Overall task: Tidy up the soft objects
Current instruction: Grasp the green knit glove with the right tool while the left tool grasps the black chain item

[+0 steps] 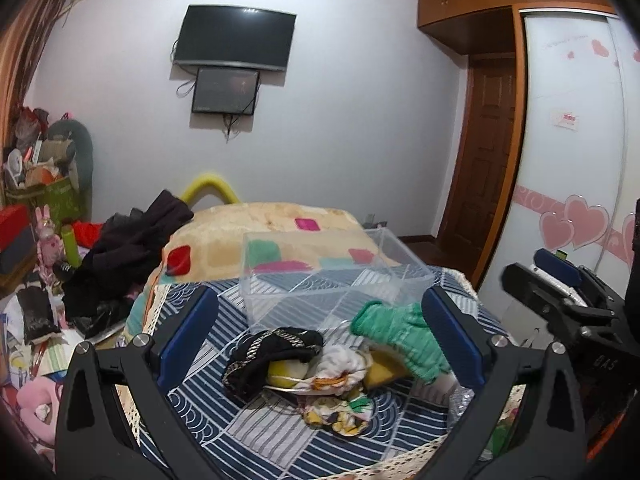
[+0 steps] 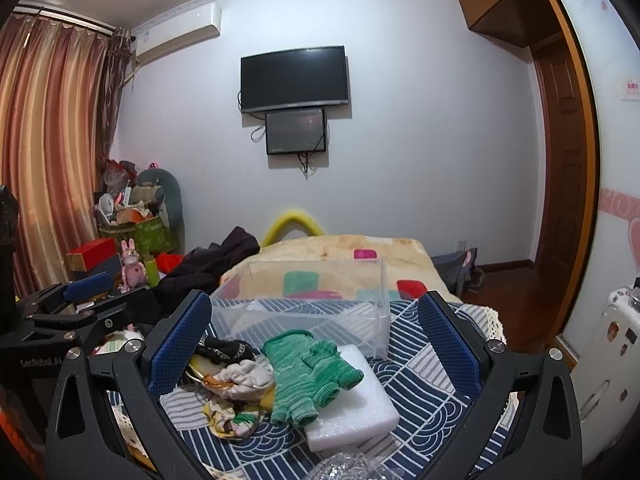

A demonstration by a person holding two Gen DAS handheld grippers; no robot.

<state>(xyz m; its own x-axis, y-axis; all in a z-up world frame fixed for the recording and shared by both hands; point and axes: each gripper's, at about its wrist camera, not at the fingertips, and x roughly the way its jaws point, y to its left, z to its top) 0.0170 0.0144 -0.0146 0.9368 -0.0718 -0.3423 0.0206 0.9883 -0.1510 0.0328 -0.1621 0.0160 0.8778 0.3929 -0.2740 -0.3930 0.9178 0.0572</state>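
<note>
A pile of soft things lies on the blue patterned cloth (image 1: 248, 432): a green knitted glove (image 1: 404, 336) (image 2: 308, 372), a black cloth with gold trim (image 1: 272, 356) (image 2: 224, 350), a white rag (image 1: 340, 364) (image 2: 244, 376), a floral cloth (image 1: 340, 416) (image 2: 228, 416) and a yellow piece (image 1: 384, 372). The glove partly rests on a white foam block (image 2: 356, 404). A clear plastic box (image 1: 320, 276) (image 2: 304, 312) stands empty behind the pile. My left gripper (image 1: 320, 336) is open above the pile. My right gripper (image 2: 316, 344) is open above the glove. Neither holds anything.
A bed with a patterned blanket (image 1: 264, 232) lies behind the box, with dark clothes (image 1: 132, 248) heaped on its left. Cluttered toys and boxes (image 1: 36, 208) fill the left corner. A wardrobe (image 1: 572, 132) and door stand right. Crinkled clear plastic (image 2: 344, 466) lies at the front edge.
</note>
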